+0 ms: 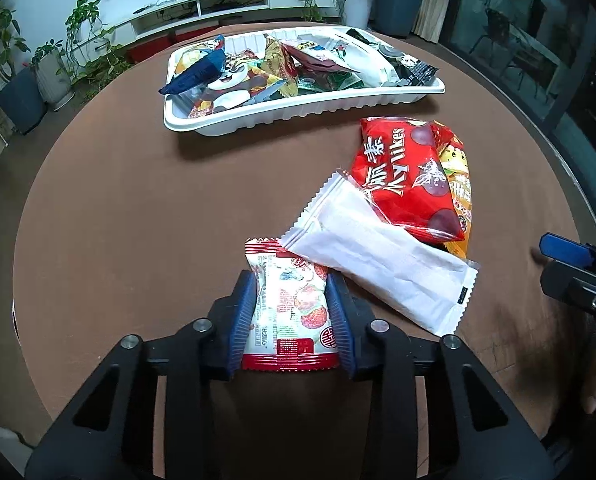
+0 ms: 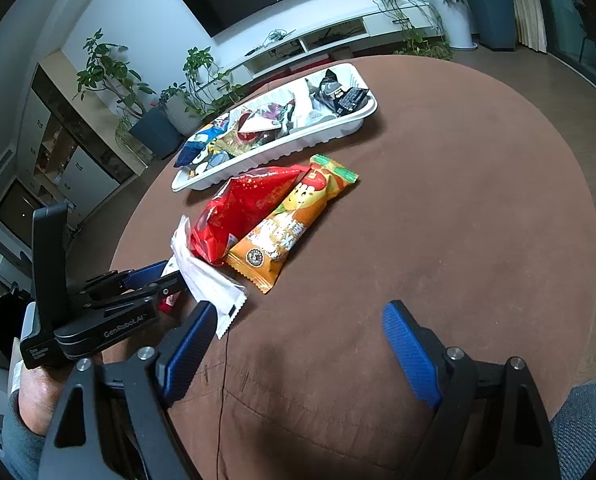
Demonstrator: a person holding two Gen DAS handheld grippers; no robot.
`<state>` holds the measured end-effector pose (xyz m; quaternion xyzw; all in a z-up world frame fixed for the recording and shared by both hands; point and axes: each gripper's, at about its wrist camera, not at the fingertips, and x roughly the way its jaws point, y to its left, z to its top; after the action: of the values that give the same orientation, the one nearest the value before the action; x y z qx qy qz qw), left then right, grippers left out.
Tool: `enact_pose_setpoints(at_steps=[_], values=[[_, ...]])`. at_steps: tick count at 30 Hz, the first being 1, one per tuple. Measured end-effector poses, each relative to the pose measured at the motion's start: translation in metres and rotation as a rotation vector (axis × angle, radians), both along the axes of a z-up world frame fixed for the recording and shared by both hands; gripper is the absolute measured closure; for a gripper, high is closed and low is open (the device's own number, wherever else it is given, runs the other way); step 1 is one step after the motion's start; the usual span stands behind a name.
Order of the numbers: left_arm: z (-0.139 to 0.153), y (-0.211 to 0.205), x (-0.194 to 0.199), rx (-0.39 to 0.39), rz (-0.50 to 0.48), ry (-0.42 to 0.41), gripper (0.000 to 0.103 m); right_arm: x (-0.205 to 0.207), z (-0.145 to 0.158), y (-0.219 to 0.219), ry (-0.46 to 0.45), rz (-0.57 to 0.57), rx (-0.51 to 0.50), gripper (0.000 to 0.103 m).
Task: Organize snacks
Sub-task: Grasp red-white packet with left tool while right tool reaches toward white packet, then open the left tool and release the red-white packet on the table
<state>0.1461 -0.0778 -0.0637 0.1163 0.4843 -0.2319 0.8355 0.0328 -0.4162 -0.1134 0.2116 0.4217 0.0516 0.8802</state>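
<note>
My left gripper (image 1: 291, 282) has its blue pads pressed on both sides of a red-and-white snack packet (image 1: 293, 304) lying on the brown round table (image 1: 137, 220). A white packet (image 1: 378, 256) overlaps that packet's far corner. Behind the white packet lie a red Mylikes bag (image 1: 406, 184) and an orange packet (image 1: 458, 176). The white tray (image 1: 298, 114) at the far side holds several snacks. My right gripper (image 2: 298, 340) stands open over bare table, nothing between its fingers. In the right wrist view the left gripper (image 2: 161, 276) is at the left, beside the white packet (image 2: 209, 284).
The red bag (image 2: 249, 208) and orange packet (image 2: 293, 224) lie just in front of the tray (image 2: 298, 144). Bare tabletop stretches to the right of them. Potted plants, a TV shelf and cabinets stand beyond the table. The right gripper (image 1: 558, 266) shows at the left wrist view's right edge.
</note>
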Motion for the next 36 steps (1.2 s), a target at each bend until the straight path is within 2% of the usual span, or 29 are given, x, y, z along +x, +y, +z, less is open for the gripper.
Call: enact_pose_setpoints(at_steps=[18, 22, 29, 34, 36], values=[[0.0, 0.02, -0.033, -0.036, -0.013, 0.01, 0.071, 0.023, -0.001, 0.006, 0.034, -0.001, -0.062, 0.015], [-0.001, 0.026, -0.048, -0.044, -0.01, 0.013, 0.071, 0.044, 0.005, 0.01, 0.034, -0.008, -0.101, 0.015], [0.0, 0.032, -0.071, -0.057, -0.011, 0.015, 0.071, 0.085, 0.002, 0.022, 0.092, -0.012, -0.168, 0.016], [0.001, 0.032, -0.08, -0.071, -0.025, 0.021, 0.071, 0.106, -0.008, 0.02, 0.151, -0.027, -0.248, 0.018], [0.001, 0.03, -0.085, -0.077, -0.036, 0.023, 0.071, 0.109, -0.009, 0.021, 0.148, -0.022, -0.288, 0.019]])
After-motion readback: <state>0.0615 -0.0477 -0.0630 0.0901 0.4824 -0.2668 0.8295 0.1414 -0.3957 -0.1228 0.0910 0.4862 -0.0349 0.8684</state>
